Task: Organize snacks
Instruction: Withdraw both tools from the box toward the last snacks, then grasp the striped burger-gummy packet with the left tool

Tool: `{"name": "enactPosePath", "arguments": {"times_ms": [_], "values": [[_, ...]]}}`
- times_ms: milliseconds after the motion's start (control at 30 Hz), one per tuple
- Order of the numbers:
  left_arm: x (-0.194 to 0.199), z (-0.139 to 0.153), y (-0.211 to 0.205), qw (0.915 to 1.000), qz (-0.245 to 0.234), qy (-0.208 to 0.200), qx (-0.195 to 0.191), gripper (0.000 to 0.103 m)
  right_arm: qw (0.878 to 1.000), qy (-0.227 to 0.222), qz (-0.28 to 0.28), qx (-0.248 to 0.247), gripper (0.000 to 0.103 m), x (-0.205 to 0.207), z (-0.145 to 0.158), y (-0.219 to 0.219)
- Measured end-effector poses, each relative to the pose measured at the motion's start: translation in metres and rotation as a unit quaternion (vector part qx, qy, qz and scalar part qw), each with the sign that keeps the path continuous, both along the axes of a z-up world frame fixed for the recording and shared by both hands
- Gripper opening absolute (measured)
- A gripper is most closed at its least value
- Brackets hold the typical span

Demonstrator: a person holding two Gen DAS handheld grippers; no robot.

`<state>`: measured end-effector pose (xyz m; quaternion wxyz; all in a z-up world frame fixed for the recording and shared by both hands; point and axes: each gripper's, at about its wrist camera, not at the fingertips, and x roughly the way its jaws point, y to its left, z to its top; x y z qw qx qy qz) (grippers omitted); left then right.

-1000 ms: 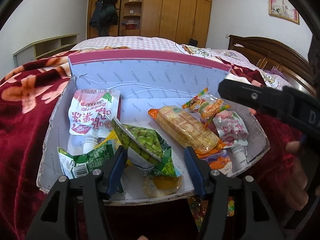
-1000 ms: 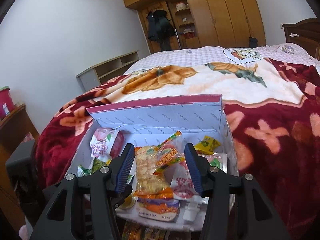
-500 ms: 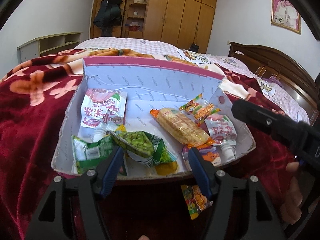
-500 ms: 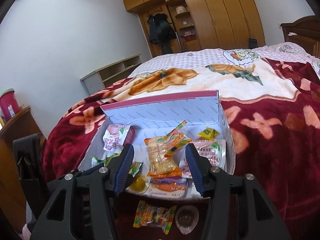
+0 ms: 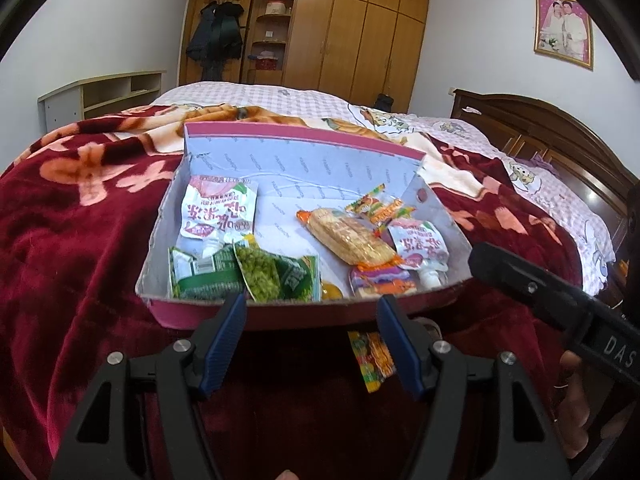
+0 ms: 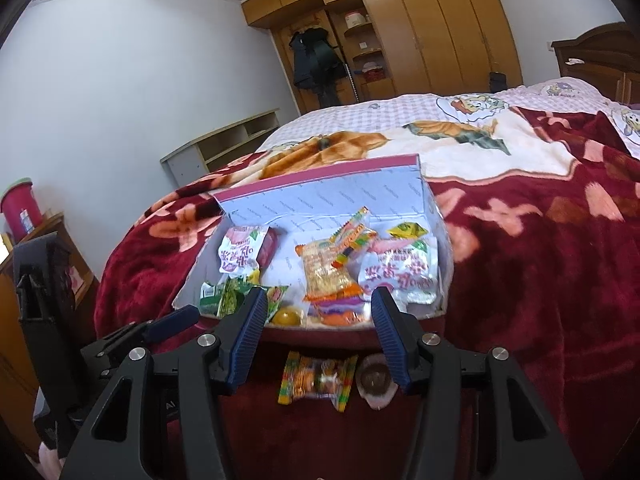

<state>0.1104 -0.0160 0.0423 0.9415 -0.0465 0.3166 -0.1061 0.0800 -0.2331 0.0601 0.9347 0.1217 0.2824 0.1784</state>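
Note:
A shallow cardboard box (image 5: 304,160) (image 6: 320,196) with a pink rim lies on the red blanket and holds several snack packets: a pink-white pouch (image 5: 218,210), a green pea packet (image 5: 272,274), a cracker packet (image 5: 348,236) and a yellow jelly cup (image 6: 285,316). Outside the box, by its near edge, lie a colourful candy packet (image 6: 318,378) (image 5: 372,358) and a round brown sweet (image 6: 376,380). My left gripper (image 5: 312,308) is open and empty just in front of the box. My right gripper (image 6: 318,304) is open and empty above the two loose items.
The red flowered blanket (image 6: 540,264) covers the bed around the box. A wooden headboard (image 5: 540,128) is at the right, wardrobes (image 5: 340,28) at the back, and a low shelf (image 5: 100,94) by the left wall. A wooden cabinet with a red jar (image 6: 18,208) stands at the bed's left.
Both grippers have pulled back from the box and risen. The box now looks smaller, and the candy packet and round sweet in front of it have come into view.

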Motion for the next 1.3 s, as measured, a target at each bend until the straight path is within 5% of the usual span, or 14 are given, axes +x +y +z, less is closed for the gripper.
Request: {"name": "enactPosePath", "arguments": {"times_ms": [767,1300], "values": [[-0.007,-0.028,-0.042,0.9982,-0.026,0.050,0.019,0.071,0.995,0.045,-0.067,-0.064,0.056,-0.038,-0.051,-0.027],[0.022,-0.054,-0.076,0.9938,-0.041,0.090,0.051,0.074,0.997,0.054,-0.047,-0.032,0.056,-0.038,-0.080,-0.035]]}}
